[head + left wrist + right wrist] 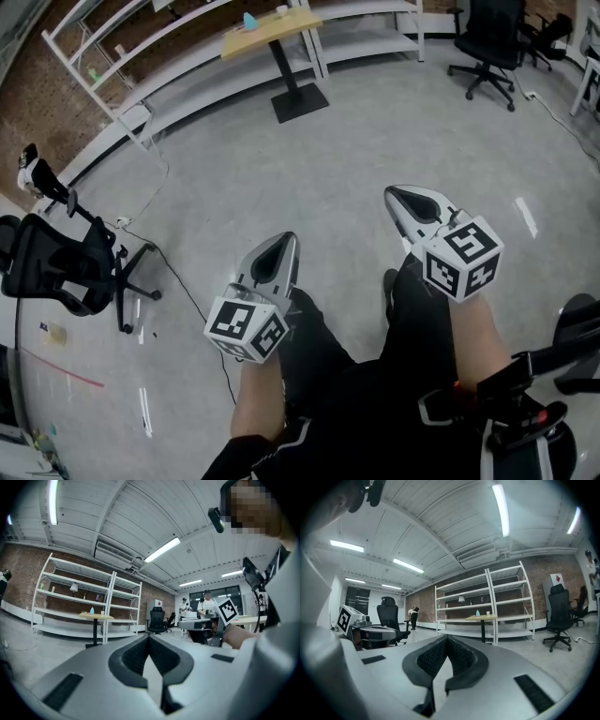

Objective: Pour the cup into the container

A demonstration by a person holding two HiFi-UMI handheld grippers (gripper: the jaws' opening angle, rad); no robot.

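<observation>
A small wooden table (272, 30) stands far off by the white shelves. On it are a blue container (249, 20) and a white cup (281, 11). Both also show tiny in the left gripper view, the container (92, 611) and cup (102, 612), and in the right gripper view, the container (477, 613) and cup (488, 613). I hold both grippers low in front of my legs, several steps from the table. My left gripper (286, 240) is shut with nothing in it, its tips touching (149, 638). My right gripper (399, 195) is likewise shut and empty (446, 638).
White shelving (141, 56) runs along the brick wall. A black office chair (66, 258) stands at the left with a cable (178, 281) trailing over the floor. Another chair (492, 42) stands at the top right. People stand at desks (201, 609) in the distance.
</observation>
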